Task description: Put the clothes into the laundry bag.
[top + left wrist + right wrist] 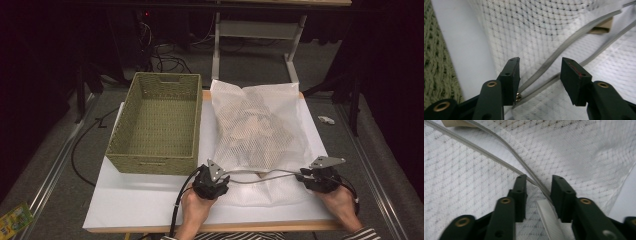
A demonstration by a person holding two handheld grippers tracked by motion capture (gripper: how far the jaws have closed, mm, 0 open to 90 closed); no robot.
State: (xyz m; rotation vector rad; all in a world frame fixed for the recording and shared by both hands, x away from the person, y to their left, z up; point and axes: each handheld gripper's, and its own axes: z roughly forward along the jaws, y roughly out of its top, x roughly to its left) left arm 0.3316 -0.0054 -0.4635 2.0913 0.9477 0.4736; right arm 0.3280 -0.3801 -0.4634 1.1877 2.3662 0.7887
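- Lying across the near half of the desk [125, 200], the white mesh laundry bag [257, 130] holds bunched cloth; its open zipper [262, 176] runs crosswise between both grippers.
- Left gripper [540, 72]: fingers stand half apart, the zipper's end between them, unpressed.
- Right gripper [539, 187]: fingers narrow, straddling the zipper's other end and a white tab [549, 220]; contact unclear.
- Wicker basket [155, 122], left of the bag, is empty.
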